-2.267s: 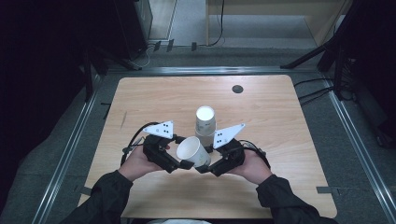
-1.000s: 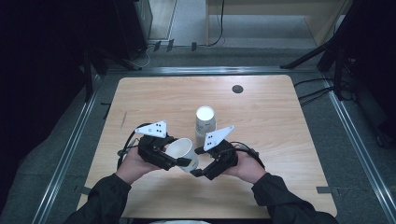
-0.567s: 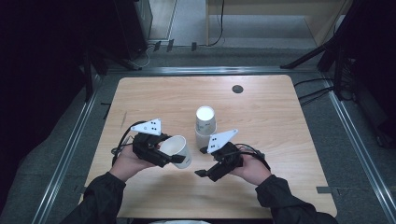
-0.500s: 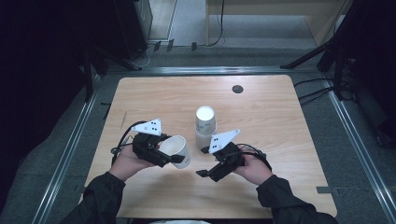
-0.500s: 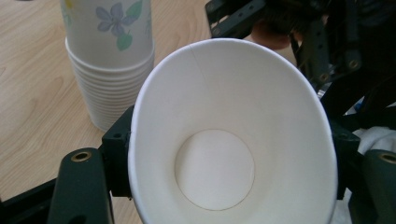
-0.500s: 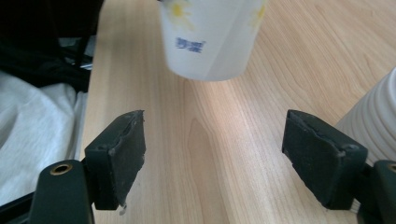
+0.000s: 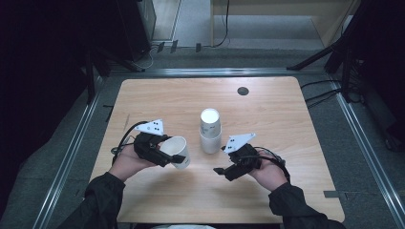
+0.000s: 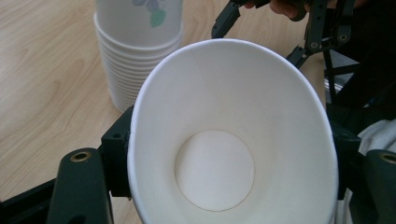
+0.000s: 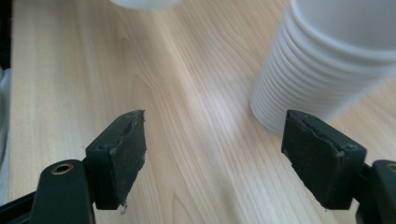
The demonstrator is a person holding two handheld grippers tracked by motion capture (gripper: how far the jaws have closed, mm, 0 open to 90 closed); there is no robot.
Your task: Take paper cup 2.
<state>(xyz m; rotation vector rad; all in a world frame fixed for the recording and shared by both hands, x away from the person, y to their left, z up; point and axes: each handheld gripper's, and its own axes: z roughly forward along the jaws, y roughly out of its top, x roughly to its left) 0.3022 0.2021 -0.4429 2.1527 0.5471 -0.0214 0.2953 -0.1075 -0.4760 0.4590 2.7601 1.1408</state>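
Note:
My left gripper (image 7: 175, 156) is shut on a single white paper cup (image 7: 177, 150) at the table's front left, held tilted with its mouth toward the hand. In the left gripper view the cup (image 8: 233, 154) is squeezed oval between the jaws, its inside empty. A stack of upside-down white paper cups (image 7: 210, 131) stands mid-table; the same stack (image 8: 135, 51) is behind the held cup. My right gripper (image 7: 220, 170) is open and empty, low over the wood right of the cup. Its pads (image 9: 119, 154) stand wide apart, with the stack (image 9: 322, 60) just beyond them.
A small dark round hole (image 7: 243, 90) sits in the wooden table (image 7: 286, 119) at the back right. Metal rails and dark floor border the table on both sides. The right gripper (image 8: 308, 28) appears beyond the cup in the left gripper view.
Both grippers were together at the cup. The right one has let go and drawn off to the right; the left has carried the cup a little to the left.

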